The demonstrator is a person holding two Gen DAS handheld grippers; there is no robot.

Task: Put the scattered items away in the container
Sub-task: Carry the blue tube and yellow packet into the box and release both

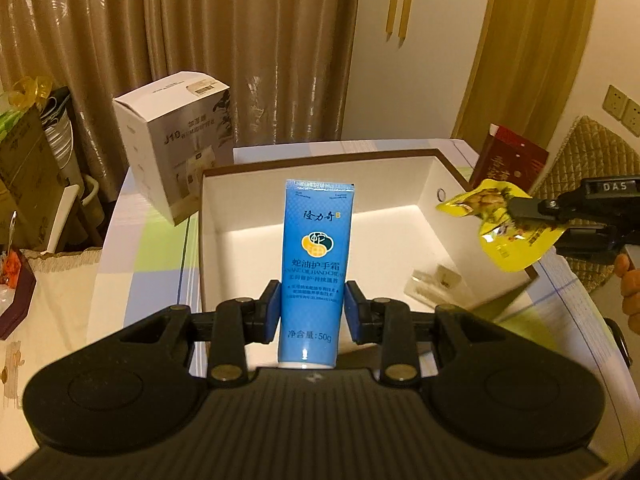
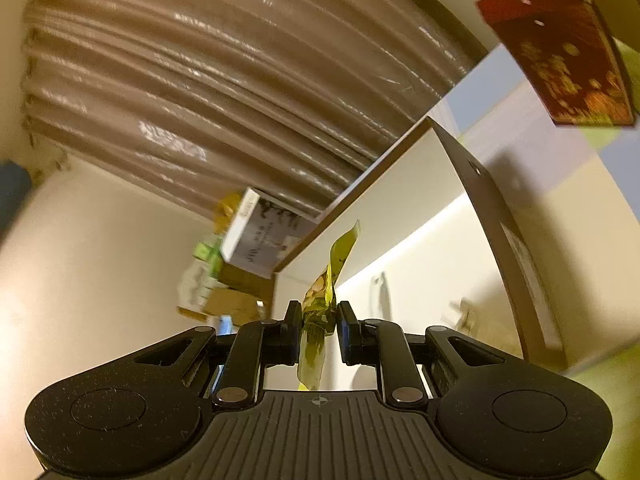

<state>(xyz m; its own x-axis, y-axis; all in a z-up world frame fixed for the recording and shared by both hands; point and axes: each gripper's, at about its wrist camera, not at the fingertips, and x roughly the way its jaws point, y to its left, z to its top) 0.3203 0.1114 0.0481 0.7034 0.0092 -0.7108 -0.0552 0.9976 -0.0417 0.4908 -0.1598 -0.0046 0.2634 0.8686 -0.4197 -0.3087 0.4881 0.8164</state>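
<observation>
My left gripper (image 1: 312,294) is shut on a blue hand cream tube (image 1: 316,256), held upright over the near edge of the white open box (image 1: 400,168) with a brown rim. My right gripper (image 2: 319,320) is shut on a yellow snack packet (image 2: 324,300); in the left wrist view the packet (image 1: 500,224) hangs above the box's right rim, pinched by the right gripper (image 1: 520,210). Small clear items (image 1: 436,280) lie on the box floor at the right. In the right wrist view the box (image 2: 400,208) appears tilted, its inside below the packet.
A white humidifier carton (image 1: 176,136) stands left of the box on the checked tablecloth (image 1: 140,264). A red packet (image 1: 508,156) stands behind the box's right corner, also in the right wrist view (image 2: 560,52). Curtains hang behind; clutter and cardboard boxes (image 1: 28,176) sit at the left.
</observation>
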